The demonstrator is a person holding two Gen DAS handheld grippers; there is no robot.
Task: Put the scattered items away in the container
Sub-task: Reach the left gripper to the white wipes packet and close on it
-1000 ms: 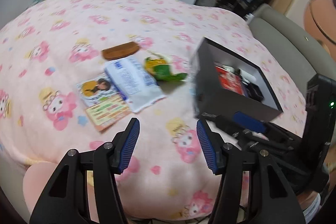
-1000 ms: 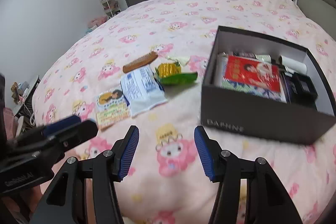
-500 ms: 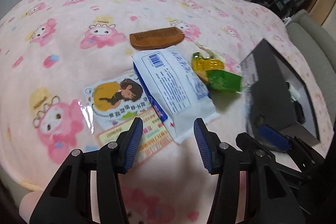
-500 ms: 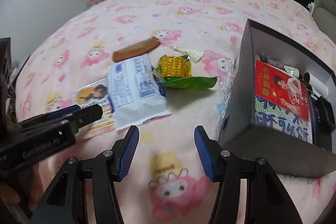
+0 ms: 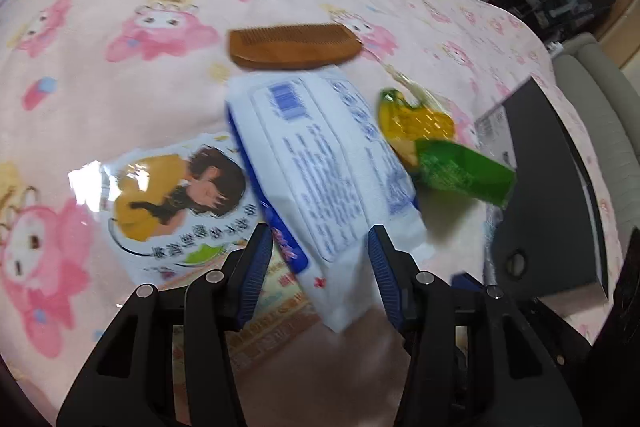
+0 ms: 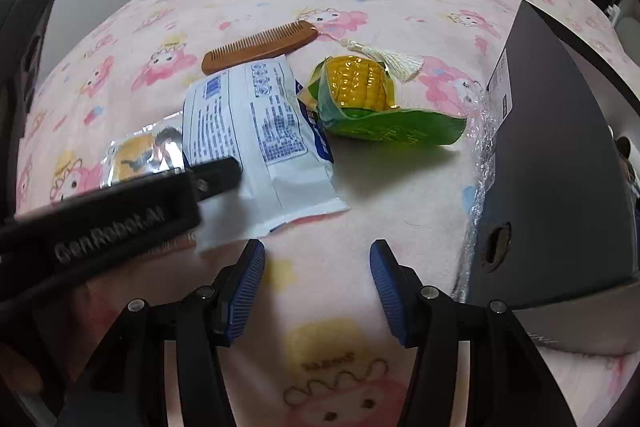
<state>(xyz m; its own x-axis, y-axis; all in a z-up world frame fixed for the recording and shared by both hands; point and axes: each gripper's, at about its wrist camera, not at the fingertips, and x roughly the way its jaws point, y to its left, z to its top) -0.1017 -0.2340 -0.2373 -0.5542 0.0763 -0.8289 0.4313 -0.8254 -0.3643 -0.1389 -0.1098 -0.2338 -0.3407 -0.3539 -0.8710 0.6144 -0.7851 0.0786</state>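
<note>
A white and blue packet [image 5: 320, 163] lies on the pink blanket, partly over a flat sachet with a cartoon girl [image 5: 168, 203]. My left gripper [image 5: 320, 259] is open, its blue pads either side of the packet's near end. A brown comb [image 5: 292, 47] lies behind, a corn pack in green wrapper [image 5: 432, 143] to the right. The dark box [image 5: 548, 187] stands at right. My right gripper [image 6: 316, 275] is open and empty over bare blanket, short of the packet [image 6: 256, 131] and corn pack [image 6: 372, 99], with the box [image 6: 552, 155] to its right.
The comb [image 6: 260, 47] has a cream tassel [image 6: 396, 61]. Crinkled clear plastic [image 6: 480, 155] sits against the box's near wall. My left gripper's body [image 6: 108, 219] crosses the left of the right wrist view. A grey sofa [image 5: 596, 99] stands beyond the bed.
Both grippers have moved forward and lower toward the items. My left gripper now straddles the white packet's near end. The right gripper has come closer to the box's side.
</note>
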